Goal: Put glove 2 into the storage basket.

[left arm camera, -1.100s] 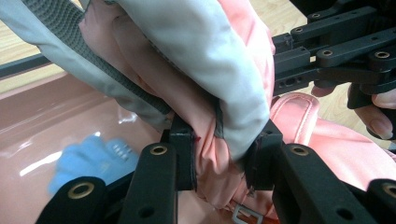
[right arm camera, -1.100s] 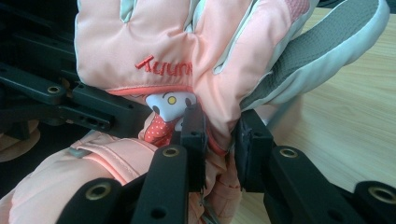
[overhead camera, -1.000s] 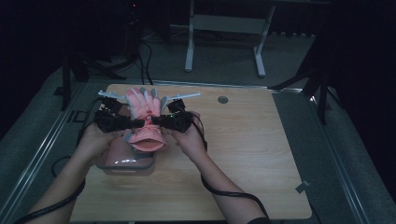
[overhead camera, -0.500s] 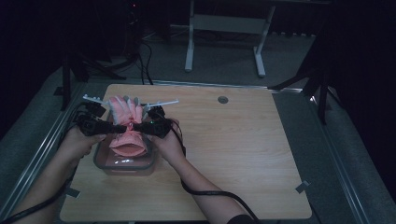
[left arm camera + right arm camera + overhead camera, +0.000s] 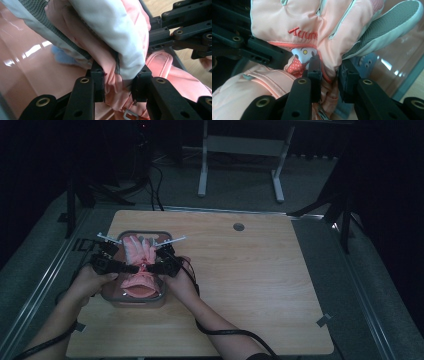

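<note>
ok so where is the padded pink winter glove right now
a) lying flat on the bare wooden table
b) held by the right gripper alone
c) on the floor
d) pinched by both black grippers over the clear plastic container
d: both the left gripper and the right gripper have their jaws pinching the padded pink winter glove above the clear plastic container.

left tongs [image 5: 117, 85] clamped on pink glove [image 5: 112, 82]; right tongs [image 5: 185, 30] just beyond.
</note>
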Action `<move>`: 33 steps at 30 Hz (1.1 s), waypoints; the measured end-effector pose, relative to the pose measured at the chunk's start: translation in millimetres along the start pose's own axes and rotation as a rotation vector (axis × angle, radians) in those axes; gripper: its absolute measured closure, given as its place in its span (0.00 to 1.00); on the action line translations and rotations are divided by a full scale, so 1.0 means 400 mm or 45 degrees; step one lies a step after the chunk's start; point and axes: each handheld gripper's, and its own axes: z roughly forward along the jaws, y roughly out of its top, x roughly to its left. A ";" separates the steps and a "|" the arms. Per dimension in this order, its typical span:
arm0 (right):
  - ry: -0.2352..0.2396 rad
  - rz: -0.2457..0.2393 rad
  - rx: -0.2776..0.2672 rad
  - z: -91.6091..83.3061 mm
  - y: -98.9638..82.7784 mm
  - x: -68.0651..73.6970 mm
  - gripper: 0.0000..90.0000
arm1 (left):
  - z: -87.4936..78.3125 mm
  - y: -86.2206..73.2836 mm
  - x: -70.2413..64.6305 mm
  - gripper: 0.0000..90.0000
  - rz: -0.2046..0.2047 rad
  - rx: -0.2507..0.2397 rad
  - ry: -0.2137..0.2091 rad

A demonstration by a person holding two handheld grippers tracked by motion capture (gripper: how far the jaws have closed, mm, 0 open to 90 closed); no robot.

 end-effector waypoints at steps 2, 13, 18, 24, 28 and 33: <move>-0.018 -0.004 0.040 0.010 -0.005 -0.005 0.82 | 0.015 -0.006 0.004 0.77 -0.010 0.014 0.006; -0.054 -0.024 0.094 0.034 -0.006 -0.008 0.79 | 0.039 -0.017 0.021 0.72 -0.051 0.033 0.011; -0.059 -0.066 0.089 0.031 -0.001 -0.008 0.69 | 0.040 -0.028 0.035 0.66 -0.080 0.008 -0.014; -0.012 -0.119 -0.019 0.003 0.011 -0.008 0.47 | 0.042 -0.027 0.034 0.64 -0.095 -0.017 -0.007; 0.043 -0.147 -0.060 -0.025 0.016 -0.010 0.33 | 0.039 -0.018 0.026 0.49 -0.099 -0.078 0.066; 0.112 -0.150 -0.085 -0.056 0.017 -0.035 0.23 | 0.026 -0.010 0.018 0.31 -0.066 -0.206 0.129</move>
